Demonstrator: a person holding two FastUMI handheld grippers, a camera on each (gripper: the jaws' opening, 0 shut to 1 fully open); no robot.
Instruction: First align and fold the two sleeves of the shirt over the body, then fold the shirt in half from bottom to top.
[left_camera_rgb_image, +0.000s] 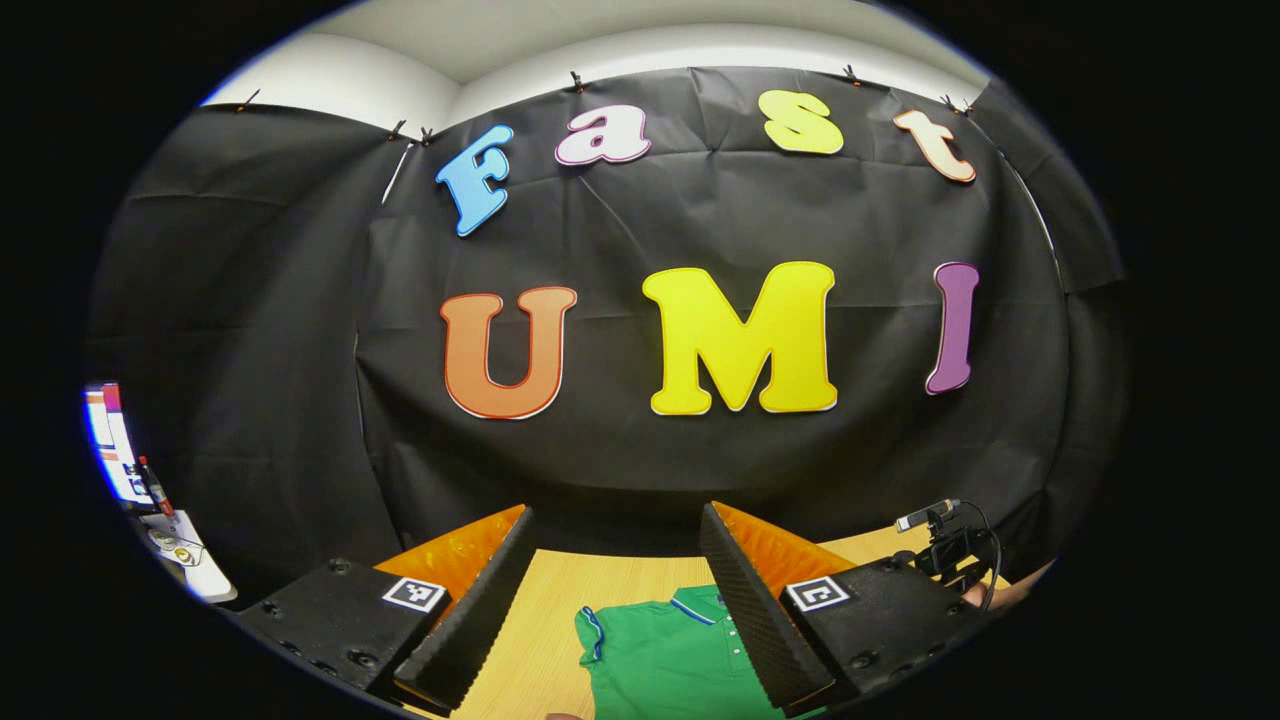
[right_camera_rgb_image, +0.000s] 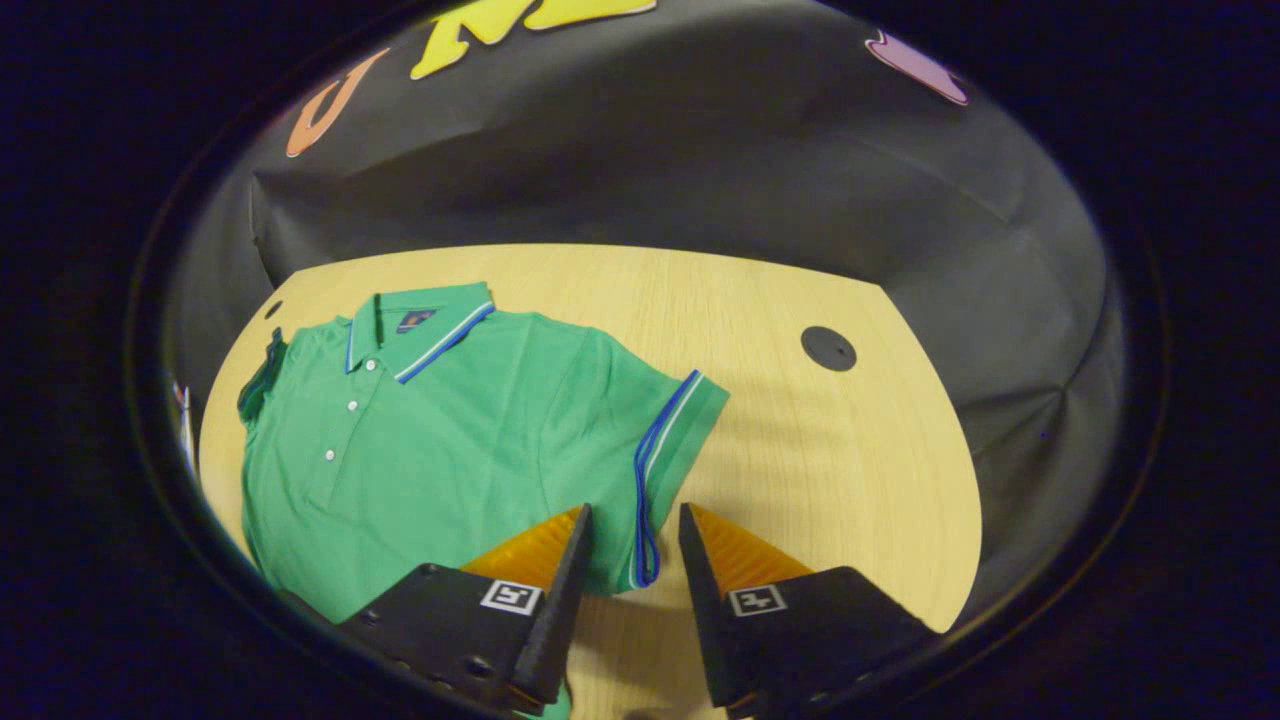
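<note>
A green polo shirt (right_camera_rgb_image: 450, 450) lies flat and face up on the wooden table (right_camera_rgb_image: 820, 470), collar (right_camera_rgb_image: 420, 325) toward the far wall. Its near sleeve (right_camera_rgb_image: 680, 430), edged in blue and white, spreads out to the side. My right gripper (right_camera_rgb_image: 635, 515) is open, with the sleeve's hem lying between its two fingers; whether they touch the cloth I cannot tell. The far sleeve (right_camera_rgb_image: 262, 380) sits bunched at the table's left edge. My left gripper (left_camera_rgb_image: 615, 512) is open and held high, facing the wall, with the shirt's collar end (left_camera_rgb_image: 670, 655) below and between its fingers.
A black round disc (right_camera_rgb_image: 828, 348) sits in the tabletop to the right of the shirt. The black cloth wall (right_camera_rgb_image: 650, 160) closes the table's far side. A small white stand with odds and ends (left_camera_rgb_image: 175, 545) is off to the left. A cabled device (left_camera_rgb_image: 945, 545) shows at the right.
</note>
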